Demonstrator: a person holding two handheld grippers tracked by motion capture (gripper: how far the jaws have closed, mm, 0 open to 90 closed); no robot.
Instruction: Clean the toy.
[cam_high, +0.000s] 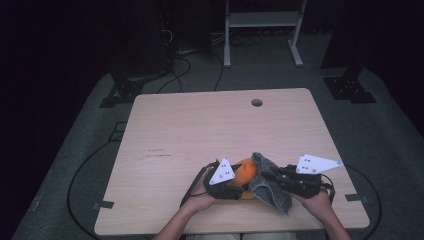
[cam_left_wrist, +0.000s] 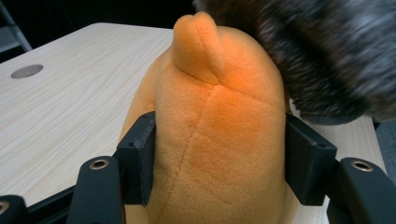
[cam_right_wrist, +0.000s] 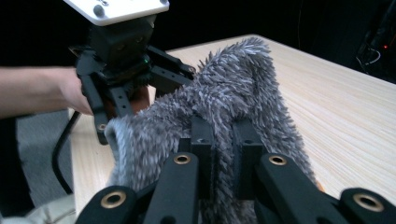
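Gripping the orange plush toy (cam_left_wrist: 219, 135) across its body, my left gripper (cam_left_wrist: 219, 158) is squeezing the soft sides between both pads, while my right gripper (cam_right_wrist: 223, 154) is clenching a fold of the grey shaggy cloth (cam_right_wrist: 224, 98) with its jaws nearly together. I am working close to the near edge of the table (cam_high: 200, 125), a little right of its middle, and the toy (cam_high: 245, 172) is sitting there between my two hands with the cloth (cam_high: 270, 190) draped against its right side. As I judge it, I am wiping or wrapping the toy, so I am wanting to keep the left grip firm but not crushing, hold the toy steady, and draw the cloth over the plush in smooth passes without letting the pinched fold slip out. The left gripper view is showing me the seam running up the toy, the small nub at its top and the cloth (cam_left_wrist: 327, 56) brushing its upper right shoulder, all of which the high view is too small to show. The right gripper view is showing how little cloth the pads are actually pinching, and the left gripper (cam_right_wrist: 126, 93) behind it. The high view is giving what neither does: both hands (cam_high: 200, 200) on the table, and the bare tabletop stretching to the round hole (cam_high: 257, 102) near the far edge.
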